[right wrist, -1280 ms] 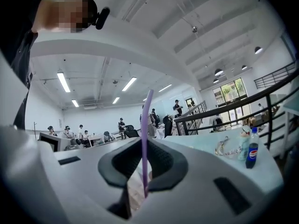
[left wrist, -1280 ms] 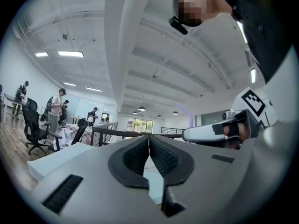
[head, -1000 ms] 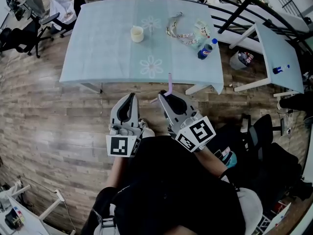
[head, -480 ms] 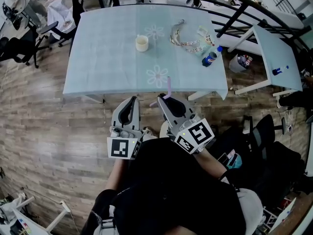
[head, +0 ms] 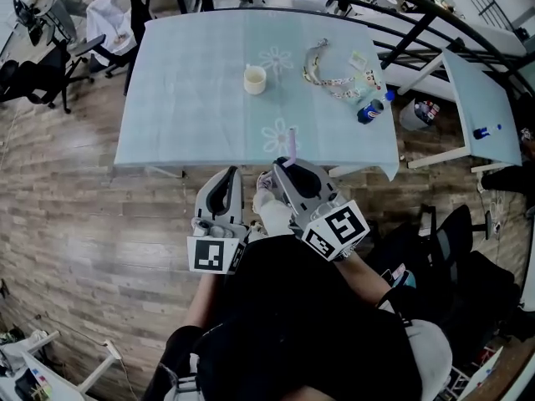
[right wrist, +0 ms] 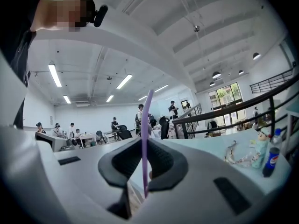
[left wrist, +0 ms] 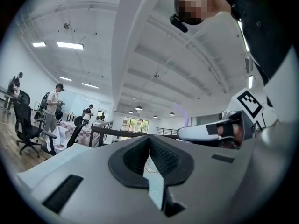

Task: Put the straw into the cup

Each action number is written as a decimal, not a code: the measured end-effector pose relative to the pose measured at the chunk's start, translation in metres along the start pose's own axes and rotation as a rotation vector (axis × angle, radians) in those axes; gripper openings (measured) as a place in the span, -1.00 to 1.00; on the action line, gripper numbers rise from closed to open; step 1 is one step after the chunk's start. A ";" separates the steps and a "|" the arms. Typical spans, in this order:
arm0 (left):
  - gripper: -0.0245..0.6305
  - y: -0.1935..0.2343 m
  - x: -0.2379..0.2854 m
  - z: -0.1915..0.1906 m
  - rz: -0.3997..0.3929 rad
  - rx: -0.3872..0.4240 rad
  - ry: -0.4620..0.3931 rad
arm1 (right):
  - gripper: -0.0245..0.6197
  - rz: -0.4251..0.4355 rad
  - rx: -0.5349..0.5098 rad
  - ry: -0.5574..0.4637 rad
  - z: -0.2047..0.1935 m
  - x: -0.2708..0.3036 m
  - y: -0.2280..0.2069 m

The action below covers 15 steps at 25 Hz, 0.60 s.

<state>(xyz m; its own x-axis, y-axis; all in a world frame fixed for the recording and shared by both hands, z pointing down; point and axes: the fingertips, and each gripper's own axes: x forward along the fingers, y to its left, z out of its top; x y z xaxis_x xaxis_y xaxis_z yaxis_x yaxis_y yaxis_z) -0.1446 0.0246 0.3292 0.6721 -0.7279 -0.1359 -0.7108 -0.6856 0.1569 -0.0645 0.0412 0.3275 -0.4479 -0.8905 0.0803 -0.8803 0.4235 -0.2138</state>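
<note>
In the head view, your right tongs [head: 282, 165] grasp one purple straw [head: 291, 144] just short of the counter's [head: 184, 82] near edge. One cup [head: 255, 79] stands well apart from it on the counter, and one blue bottle [head: 368, 111] sits toward the right edge. Your left tongs [head: 227, 174] sit just beside the right.

In the left gripper view, your left tongs are clenched on nothing.

In the right gripper view, the straw stands upright between the pads, long axis vertical, its top tipping slightly right.

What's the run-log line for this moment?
right claw: shut on straw, upright | left claw: shut, empty | cup: on table, untouched | straw: not in cup
</note>
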 end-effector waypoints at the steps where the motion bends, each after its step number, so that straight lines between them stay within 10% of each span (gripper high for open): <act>1: -0.88 0.005 0.002 -0.002 0.016 -0.005 0.022 | -0.80 0.007 0.001 0.000 0.000 0.006 -0.001; 15: -0.88 0.065 0.082 -0.016 0.028 0.003 0.062 | -0.80 0.036 0.013 0.024 0.011 0.098 -0.058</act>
<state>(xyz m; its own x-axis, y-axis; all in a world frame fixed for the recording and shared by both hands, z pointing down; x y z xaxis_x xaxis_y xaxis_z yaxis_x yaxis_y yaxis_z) -0.1329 -0.0794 0.3437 0.6632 -0.7451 -0.0705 -0.7303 -0.6649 0.1569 -0.0556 -0.0728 0.3376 -0.4830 -0.8704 0.0954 -0.8616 0.4529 -0.2292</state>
